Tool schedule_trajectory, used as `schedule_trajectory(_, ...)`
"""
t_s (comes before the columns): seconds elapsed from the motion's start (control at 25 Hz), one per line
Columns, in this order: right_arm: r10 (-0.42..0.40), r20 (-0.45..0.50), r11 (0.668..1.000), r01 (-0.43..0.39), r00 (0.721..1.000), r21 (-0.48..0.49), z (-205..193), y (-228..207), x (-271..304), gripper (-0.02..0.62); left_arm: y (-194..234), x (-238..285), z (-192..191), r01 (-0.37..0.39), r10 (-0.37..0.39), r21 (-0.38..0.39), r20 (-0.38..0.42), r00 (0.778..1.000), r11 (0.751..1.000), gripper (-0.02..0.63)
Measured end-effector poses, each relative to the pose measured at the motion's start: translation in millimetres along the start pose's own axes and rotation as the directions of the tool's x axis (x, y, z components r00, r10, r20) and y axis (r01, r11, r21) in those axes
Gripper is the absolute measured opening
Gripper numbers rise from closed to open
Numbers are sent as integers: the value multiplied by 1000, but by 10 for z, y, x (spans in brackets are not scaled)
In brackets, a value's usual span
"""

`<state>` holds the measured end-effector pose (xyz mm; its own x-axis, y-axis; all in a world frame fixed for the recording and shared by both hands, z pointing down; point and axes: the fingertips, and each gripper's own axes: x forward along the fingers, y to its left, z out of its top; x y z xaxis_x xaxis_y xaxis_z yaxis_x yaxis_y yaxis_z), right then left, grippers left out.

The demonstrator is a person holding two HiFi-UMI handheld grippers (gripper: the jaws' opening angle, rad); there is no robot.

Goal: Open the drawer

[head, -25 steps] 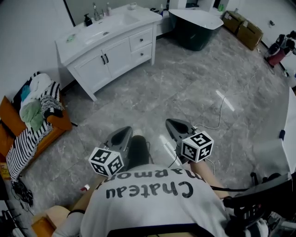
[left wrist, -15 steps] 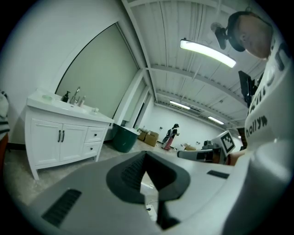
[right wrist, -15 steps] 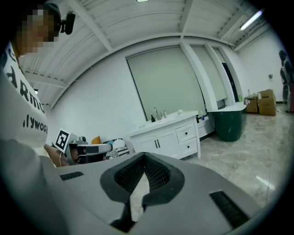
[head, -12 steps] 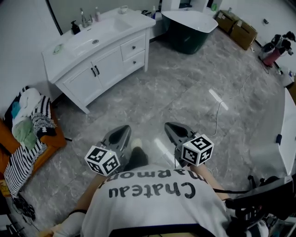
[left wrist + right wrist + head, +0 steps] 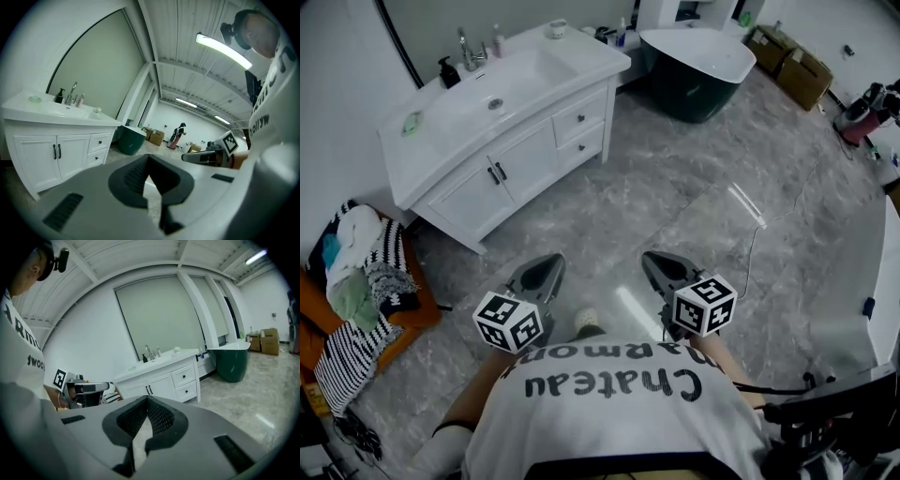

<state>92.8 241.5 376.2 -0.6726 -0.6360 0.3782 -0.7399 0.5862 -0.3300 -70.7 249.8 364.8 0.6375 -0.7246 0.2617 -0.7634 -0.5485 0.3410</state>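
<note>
Well, my left hand-held gripper point(image 5: 547, 265) and right hand-held gripper point(image 5: 661, 264) are closed and empty; I should get closer to the drawer point(image 5: 592, 112), aiming at its knob point(image 5: 578, 119).

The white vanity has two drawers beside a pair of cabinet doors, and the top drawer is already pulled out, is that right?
Not quite. The white vanity does have two drawers beside a pair of cabinet doors, but the top drawer is not pulled out: it sits flush and shut, like the lower drawer. The head view shows this.
</note>
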Motion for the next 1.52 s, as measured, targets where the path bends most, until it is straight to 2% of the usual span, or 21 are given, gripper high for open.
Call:
schedule_trajectory(0.16,-13,1,999,13,1000,44,101,-154,302,11,279,207,86,13,-13,4,-20,1000,1000,8)
schedule_trajectory(0.64,-50,-16,998,51,999,41,309,-383,750,11,749,540,253,34,-34,-15,-33,999,999,8)
schedule_trajectory(1.2,-21,-42,999,23,999,50,285,-383,958,11,913,558,288,12,-13,-18,-26,1000,1000,8)
schedule_trajectory(1.52,-49,-91,995,56,995,80,168,-480,923,11,894,591,304,5,-6,-27,-39,999,1000,8)
